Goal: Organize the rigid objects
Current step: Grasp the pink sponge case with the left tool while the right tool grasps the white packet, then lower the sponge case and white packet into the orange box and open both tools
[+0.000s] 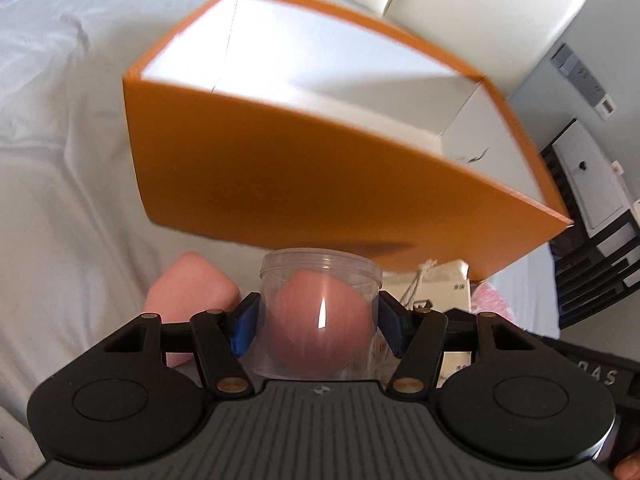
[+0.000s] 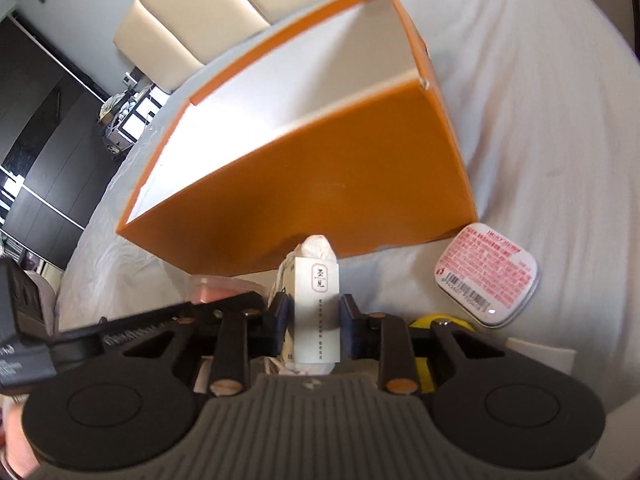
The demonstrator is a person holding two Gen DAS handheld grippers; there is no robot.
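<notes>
An open orange box [image 1: 280, 184] with a white inside stands on a white bedsheet; it also shows in the right wrist view [image 2: 340, 184]. My left gripper [image 1: 318, 312] is shut on a clear plastic jar [image 1: 320, 280] with a pink sponge inside, held just in front of the box's near wall. My right gripper [image 2: 314, 312] is shut on a small white cloth pouch with a paper label [image 2: 316, 300], also held in front of the box. The left gripper's black body [image 2: 140, 332] crosses the right view's left side.
A pink sponge [image 1: 192, 288] lies left of the jar. A white tin with red print [image 2: 486, 276] lies right of the box. A yellow object [image 2: 424, 344] sits under the right gripper. Cream headboard panels [image 1: 480, 12] and dark furniture [image 2: 36, 120] lie beyond.
</notes>
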